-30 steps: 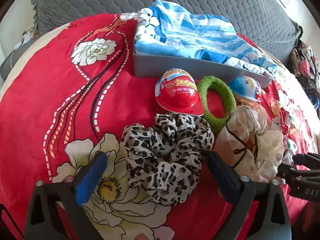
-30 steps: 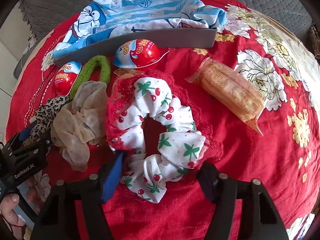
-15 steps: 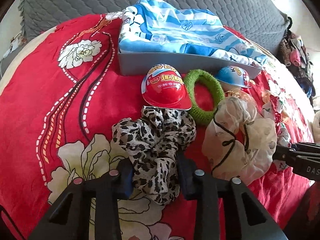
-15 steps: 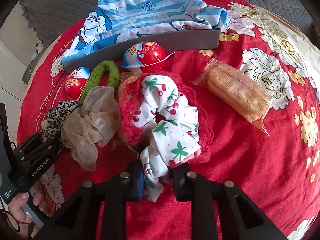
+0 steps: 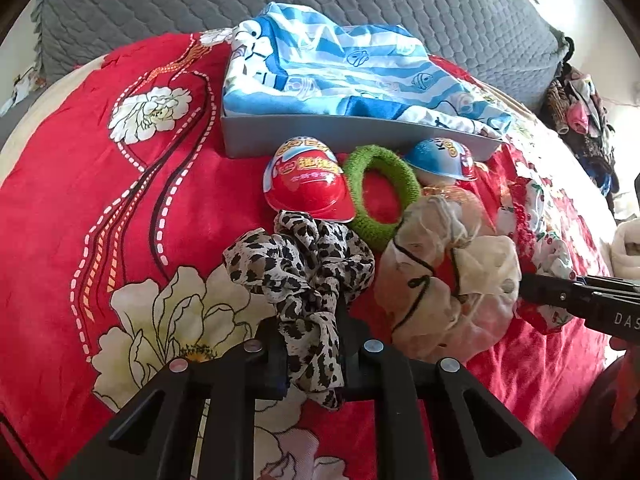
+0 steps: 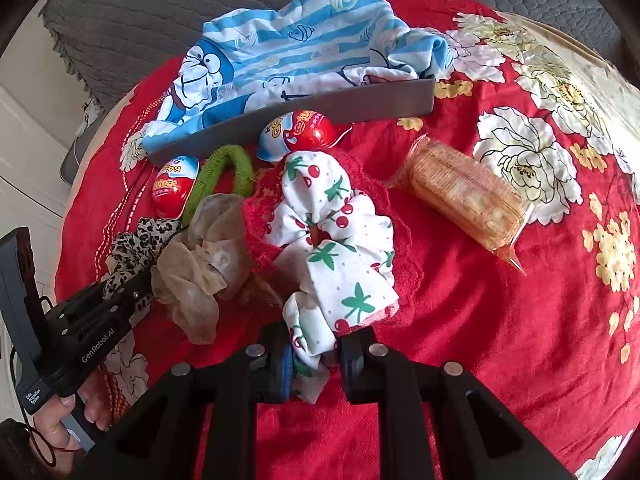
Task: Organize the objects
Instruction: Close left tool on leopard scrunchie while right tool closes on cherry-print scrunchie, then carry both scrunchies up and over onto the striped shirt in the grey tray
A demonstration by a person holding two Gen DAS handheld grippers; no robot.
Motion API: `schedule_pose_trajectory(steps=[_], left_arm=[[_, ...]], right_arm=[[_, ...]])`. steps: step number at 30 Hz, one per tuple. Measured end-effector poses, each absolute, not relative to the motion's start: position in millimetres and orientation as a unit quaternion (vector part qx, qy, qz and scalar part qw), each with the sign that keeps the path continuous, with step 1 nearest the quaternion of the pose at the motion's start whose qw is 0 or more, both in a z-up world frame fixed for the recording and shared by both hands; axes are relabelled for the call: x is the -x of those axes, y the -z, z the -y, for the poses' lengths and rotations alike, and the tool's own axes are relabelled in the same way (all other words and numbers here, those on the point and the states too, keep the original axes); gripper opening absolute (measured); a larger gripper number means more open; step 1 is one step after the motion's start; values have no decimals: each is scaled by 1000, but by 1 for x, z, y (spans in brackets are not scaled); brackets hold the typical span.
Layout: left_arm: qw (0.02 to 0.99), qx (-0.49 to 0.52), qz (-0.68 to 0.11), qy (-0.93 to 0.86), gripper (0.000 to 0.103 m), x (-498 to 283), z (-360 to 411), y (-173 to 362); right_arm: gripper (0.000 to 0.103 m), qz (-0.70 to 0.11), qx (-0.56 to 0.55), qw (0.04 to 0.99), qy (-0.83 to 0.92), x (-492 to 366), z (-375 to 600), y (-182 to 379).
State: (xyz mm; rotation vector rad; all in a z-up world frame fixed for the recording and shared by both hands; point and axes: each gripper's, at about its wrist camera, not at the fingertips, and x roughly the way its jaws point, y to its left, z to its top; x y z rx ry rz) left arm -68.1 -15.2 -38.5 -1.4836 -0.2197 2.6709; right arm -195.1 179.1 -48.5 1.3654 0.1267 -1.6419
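Red floral bedspread (image 6: 500,320) covers the whole surface, with a grey quilted blanket (image 5: 360,4) behind it at the top of both views.

Nearest the lens in the left wrist view, the left gripper (image 5: 312,356) has just been closing and is now pinched on the leopard scrunchie (image 5: 304,272), whose near end is bunched up between the pads at bottom centre. Same deal in the right wrist view: the right gripper (image 6: 314,356) is clamped on the cherry scrunchie (image 6: 336,248), its lower fold squeezed between the jaws.

Between those two sits a sheer beige scrunchie (image 5: 448,284), touching the leopard one. A bit further up there's a green hair tie (image 5: 380,192), with a red egg toy (image 5: 306,180) on its left and a blue egg toy (image 5: 440,158) on its right in the left view. A wrapped pack of crackers (image 6: 464,196) lies off at centre right of the right view, apart from the rest.

Further back is a grey tray (image 5: 352,138) with a blue striped cartoon cloth (image 5: 340,76) heaped in it. A hand (image 6: 64,420) shows at the lower left of the right view, holding the left gripper's handle.
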Motion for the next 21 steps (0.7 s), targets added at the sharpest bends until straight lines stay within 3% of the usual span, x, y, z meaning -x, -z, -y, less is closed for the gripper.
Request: schedule_pose_trajectory(steps=[21], left_arm=[[38, 456, 68, -887, 16, 62, 0, -5]], right_arm=[[17, -23, -524, 499, 689, 195, -195, 18]])
